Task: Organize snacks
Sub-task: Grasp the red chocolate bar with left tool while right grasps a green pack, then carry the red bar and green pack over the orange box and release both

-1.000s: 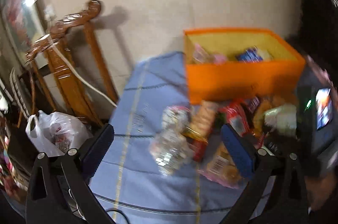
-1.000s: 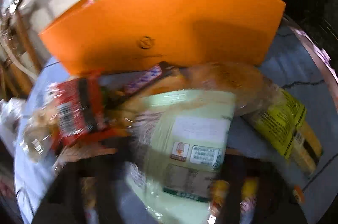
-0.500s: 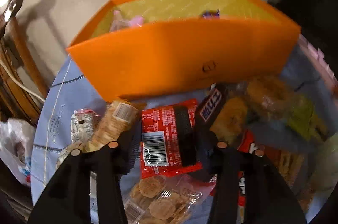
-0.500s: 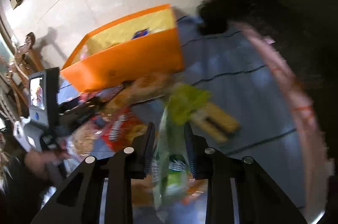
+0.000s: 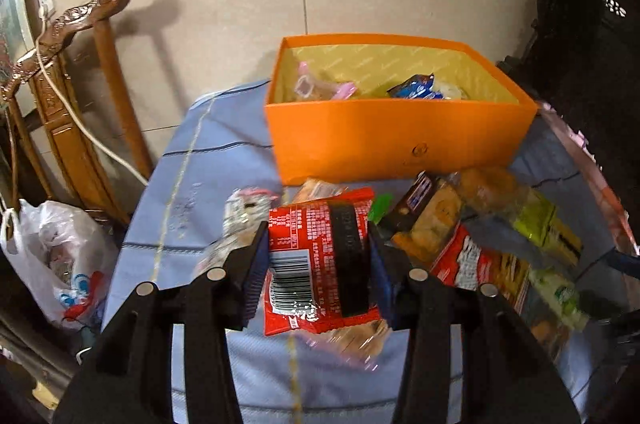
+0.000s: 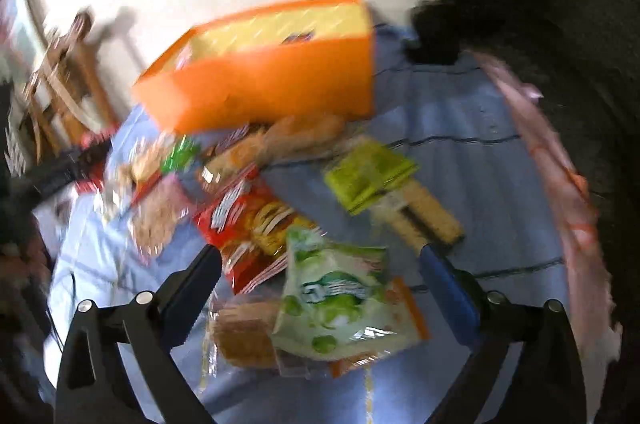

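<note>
My left gripper is shut on a red snack packet with a barcode and holds it lifted above the blue tablecloth, in front of the orange box. The box holds a pink packet and a blue packet. My right gripper is open and empty above a green and white snack bag that lies on the cloth. The orange box also shows in the right wrist view, blurred.
Several loose snacks lie by the box: a red chip bag, a lime green packet, a cracker pack, biscuits. A wooden chair and a white plastic bag stand left of the table. Dark furniture is at the right.
My left gripper has lifted the red packet and pulled back from the box. My right gripper has opened and let go of the green bag, which now lies on the cloth.
</note>
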{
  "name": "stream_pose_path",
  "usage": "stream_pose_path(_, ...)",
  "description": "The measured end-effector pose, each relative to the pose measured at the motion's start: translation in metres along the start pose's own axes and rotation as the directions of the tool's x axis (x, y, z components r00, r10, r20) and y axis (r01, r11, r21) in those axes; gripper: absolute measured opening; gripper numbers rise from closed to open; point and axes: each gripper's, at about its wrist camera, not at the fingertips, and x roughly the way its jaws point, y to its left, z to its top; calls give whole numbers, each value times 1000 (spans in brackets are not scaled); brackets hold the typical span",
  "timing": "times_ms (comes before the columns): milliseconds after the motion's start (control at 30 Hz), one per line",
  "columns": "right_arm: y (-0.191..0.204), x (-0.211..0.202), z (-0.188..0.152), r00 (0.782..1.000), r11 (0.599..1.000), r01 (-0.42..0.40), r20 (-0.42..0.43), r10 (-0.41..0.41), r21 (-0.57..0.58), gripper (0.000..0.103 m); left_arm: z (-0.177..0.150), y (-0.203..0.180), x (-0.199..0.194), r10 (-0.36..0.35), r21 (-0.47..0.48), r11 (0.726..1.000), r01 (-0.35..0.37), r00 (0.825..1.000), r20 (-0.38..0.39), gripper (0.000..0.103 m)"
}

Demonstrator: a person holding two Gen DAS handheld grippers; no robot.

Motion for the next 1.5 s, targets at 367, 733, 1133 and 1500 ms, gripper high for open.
stream_pose_path(367, -8, 1, -2, 999, 998, -22, -23, 23, 51, 5, -8, 14, -21, 16, -23, 1000, -17, 1000, -2, 45)
stream_pose_path(733, -20, -47, -5, 994, 989, -86, 73, 78, 123, 5, 2, -18, -32, -30, 71, 997, 28, 999, 23, 45)
stream_pose_path(1133, 1, -114, 88, 930, 987, -161, 336, 152, -1, 4, 48, -47, -62, 1, 191, 981, -33, 986, 164, 45)
stream_pose_path(1500, -3, -90, 121, 948, 996, 17, 318, 11, -86, 97, 102, -30, -50, 0, 123, 992, -29, 974, 226, 45)
